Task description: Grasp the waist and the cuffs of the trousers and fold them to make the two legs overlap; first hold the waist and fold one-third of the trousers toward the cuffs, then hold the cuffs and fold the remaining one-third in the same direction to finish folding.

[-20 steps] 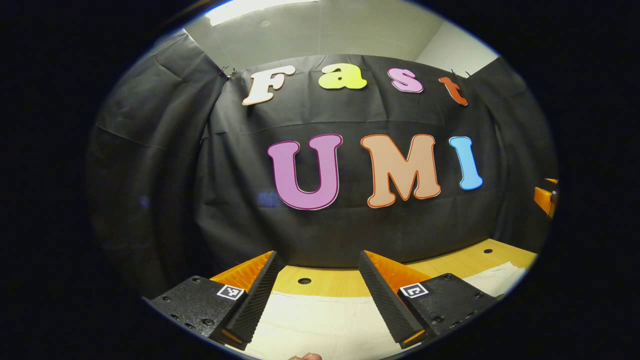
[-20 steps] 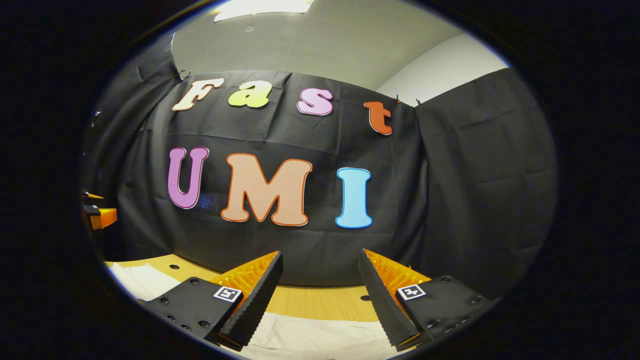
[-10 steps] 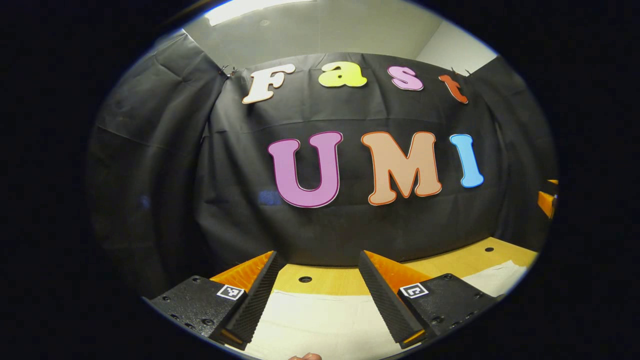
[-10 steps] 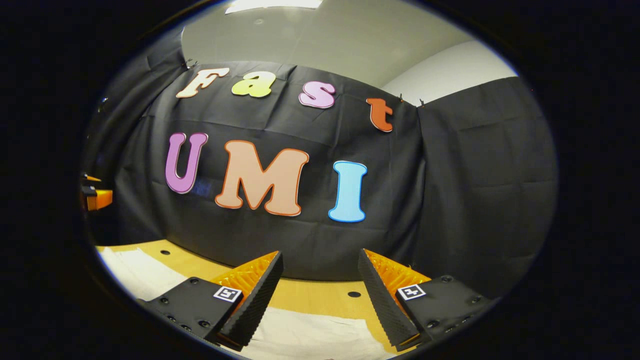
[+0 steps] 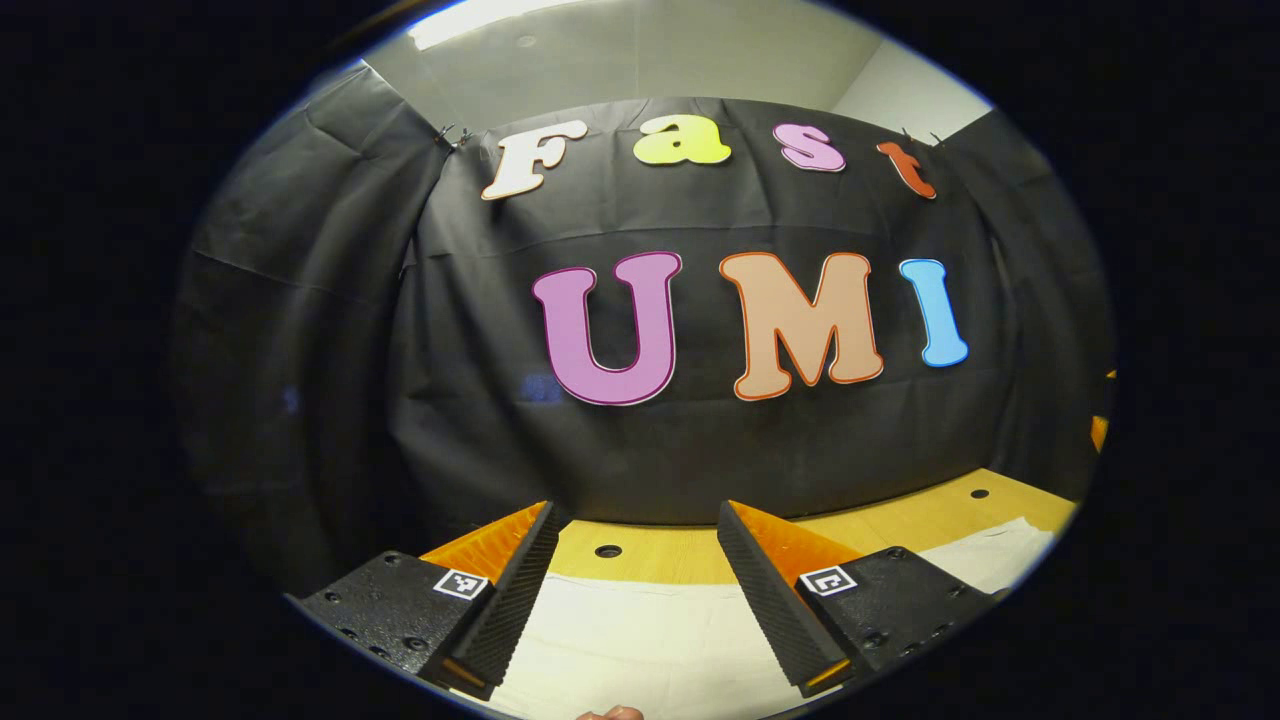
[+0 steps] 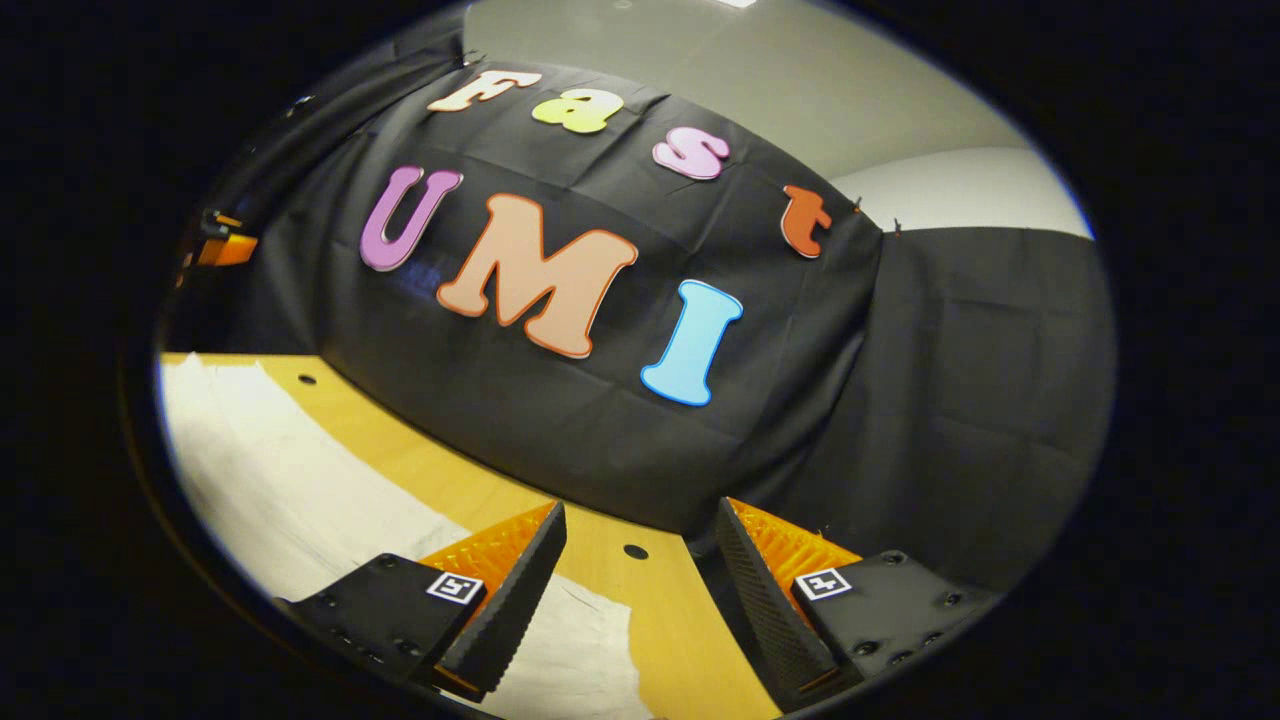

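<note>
Both claws were spread wide w/ nothing between the fingers. In the left gripper view the left claw [image 5: 632,590] hung low over the pale trousers [image 5: 640,640], which lay flat on the wooden bench [image 5: 940,520]; cloth filled the gap between the fingers at lower centre and ran off to the lower right of the frame, its far edge roughly parallel to the black back wall. In the right gripper view the right claw [image 6: 640,600] was tilted, the bench sloping from upper left down to lower centre; the trousers [image 6: 270,480] stretched as a long strip from the left edge toward the bottom centre, ending approx. under the claw's left finger, w/ bare bench under the right finger. So the long axis ran side to side across the bench, one end below each claw. Couldn't tell which end was waist and which cuffs. My read: no fold started yet; first grasp should need each claw to drop straight down onto the end beneath it, the right one shifting slightly toward the frame's left to get both fingers over fabric.
</note>
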A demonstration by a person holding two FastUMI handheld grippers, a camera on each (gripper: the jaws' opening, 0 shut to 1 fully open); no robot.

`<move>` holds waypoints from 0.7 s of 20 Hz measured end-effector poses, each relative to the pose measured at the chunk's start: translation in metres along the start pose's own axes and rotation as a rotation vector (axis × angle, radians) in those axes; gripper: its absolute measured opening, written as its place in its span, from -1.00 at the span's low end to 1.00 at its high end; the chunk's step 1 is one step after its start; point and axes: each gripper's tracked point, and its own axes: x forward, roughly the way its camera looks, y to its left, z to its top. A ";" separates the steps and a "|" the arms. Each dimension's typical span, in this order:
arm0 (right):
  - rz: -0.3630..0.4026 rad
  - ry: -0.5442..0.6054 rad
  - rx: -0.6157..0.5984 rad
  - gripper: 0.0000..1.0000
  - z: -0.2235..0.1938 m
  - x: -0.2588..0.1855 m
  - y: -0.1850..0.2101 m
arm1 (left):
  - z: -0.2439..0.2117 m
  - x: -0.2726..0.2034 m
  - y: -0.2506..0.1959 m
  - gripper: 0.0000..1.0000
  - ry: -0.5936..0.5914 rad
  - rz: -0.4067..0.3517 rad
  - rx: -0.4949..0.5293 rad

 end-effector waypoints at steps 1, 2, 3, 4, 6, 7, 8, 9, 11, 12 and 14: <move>0.015 0.012 -0.042 0.96 -0.008 -0.002 -0.001 | -0.002 0.000 -0.001 1.00 0.005 0.003 -0.002; 0.033 0.024 -0.081 0.97 -0.019 -0.004 0.000 | -0.002 0.000 0.000 1.00 0.008 0.008 -0.004; 0.052 0.036 -0.118 0.94 -0.027 -0.006 0.001 | -0.005 0.000 0.000 0.94 0.010 0.012 -0.005; 0.070 0.048 -0.154 0.94 -0.037 -0.011 0.002 | -0.005 0.000 0.001 0.94 0.014 0.017 -0.003; 0.111 0.069 -0.223 0.97 -0.054 -0.017 0.006 | -0.008 -0.002 0.003 0.99 0.022 0.024 0.004; 0.133 0.080 -0.260 0.97 -0.065 -0.020 0.008 | -0.009 -0.002 0.004 0.94 0.026 0.026 0.006; 0.161 0.095 -0.295 0.94 -0.076 -0.023 0.013 | -0.008 -0.002 0.004 0.93 0.026 0.028 0.009; 0.191 0.107 -0.330 0.97 -0.087 -0.027 0.019 | -0.007 -0.001 0.005 0.93 0.024 0.031 0.014; 0.254 0.124 -0.398 0.95 -0.109 -0.036 0.031 | -0.006 0.001 0.006 0.93 0.020 0.037 0.023; 0.287 0.129 -0.428 0.94 -0.117 -0.043 0.039 | -0.005 0.001 0.006 0.93 0.019 0.038 0.025; 0.347 0.136 -0.496 0.94 -0.135 -0.053 0.052 | -0.006 0.001 0.007 0.93 0.022 0.041 0.024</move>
